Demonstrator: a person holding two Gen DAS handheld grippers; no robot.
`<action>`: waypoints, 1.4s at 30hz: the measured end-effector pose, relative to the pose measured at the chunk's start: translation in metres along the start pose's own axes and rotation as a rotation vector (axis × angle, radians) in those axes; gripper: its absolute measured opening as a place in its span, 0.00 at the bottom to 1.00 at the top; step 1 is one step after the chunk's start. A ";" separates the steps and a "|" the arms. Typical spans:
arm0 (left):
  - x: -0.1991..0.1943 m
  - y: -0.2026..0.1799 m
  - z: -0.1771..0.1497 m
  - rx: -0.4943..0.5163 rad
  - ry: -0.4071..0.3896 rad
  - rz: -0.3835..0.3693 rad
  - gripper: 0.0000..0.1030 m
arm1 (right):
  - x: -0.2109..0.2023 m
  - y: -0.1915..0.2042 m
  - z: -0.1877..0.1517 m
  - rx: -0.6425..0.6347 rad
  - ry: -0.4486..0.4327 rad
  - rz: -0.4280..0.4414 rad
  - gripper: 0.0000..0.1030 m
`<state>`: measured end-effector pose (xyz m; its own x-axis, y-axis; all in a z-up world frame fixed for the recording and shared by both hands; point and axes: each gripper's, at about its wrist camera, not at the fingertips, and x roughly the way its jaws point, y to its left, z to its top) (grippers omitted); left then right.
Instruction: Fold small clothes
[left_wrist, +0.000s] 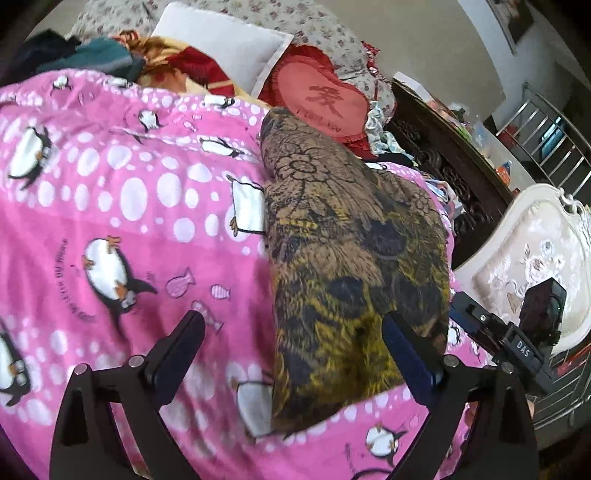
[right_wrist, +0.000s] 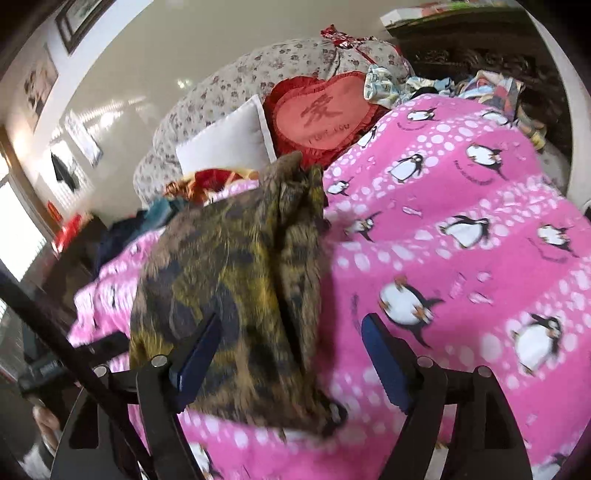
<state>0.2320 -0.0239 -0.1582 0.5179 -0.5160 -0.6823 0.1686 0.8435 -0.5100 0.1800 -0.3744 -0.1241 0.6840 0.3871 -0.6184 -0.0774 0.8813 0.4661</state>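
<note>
A small garment (left_wrist: 351, 240) with a brown, yellow and dark floral print lies folded lengthwise on a pink penguin blanket (left_wrist: 129, 206). My left gripper (left_wrist: 295, 336) hovers open over its near end. The right fingertip (left_wrist: 400, 339) sits over the cloth and the left fingertip (left_wrist: 190, 330) over bare blanket. In the right wrist view the same garment (right_wrist: 229, 266) lies on the blanket (right_wrist: 461, 258), blurred. My right gripper (right_wrist: 291, 325) is open astride the garment's near edge, with nothing pinched. The right gripper's body (left_wrist: 517, 332) shows at the garment's right side.
A red heart cushion (left_wrist: 325, 103), a white pillow (left_wrist: 229, 44) and floral bedding (right_wrist: 229, 77) lie at the far end. Loose clothes (left_wrist: 92, 59) are piled at the far left. A dark carved wooden frame (left_wrist: 450, 155) and a white upholstered chair (left_wrist: 528, 251) stand to the right.
</note>
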 end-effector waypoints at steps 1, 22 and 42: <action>0.005 -0.001 0.001 0.001 0.005 -0.002 0.94 | 0.008 -0.001 0.003 0.006 0.007 0.001 0.80; -0.071 -0.023 0.016 0.182 -0.016 -0.054 0.21 | -0.003 0.087 -0.004 -0.078 0.088 0.185 0.26; -0.158 0.063 -0.124 0.134 0.006 0.171 0.41 | -0.013 0.143 -0.110 -0.214 0.361 0.203 0.63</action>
<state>0.0566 0.0923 -0.1476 0.5438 -0.3642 -0.7561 0.1886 0.9309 -0.3127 0.0808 -0.2236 -0.1191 0.3464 0.5937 -0.7263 -0.3576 0.7993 0.4829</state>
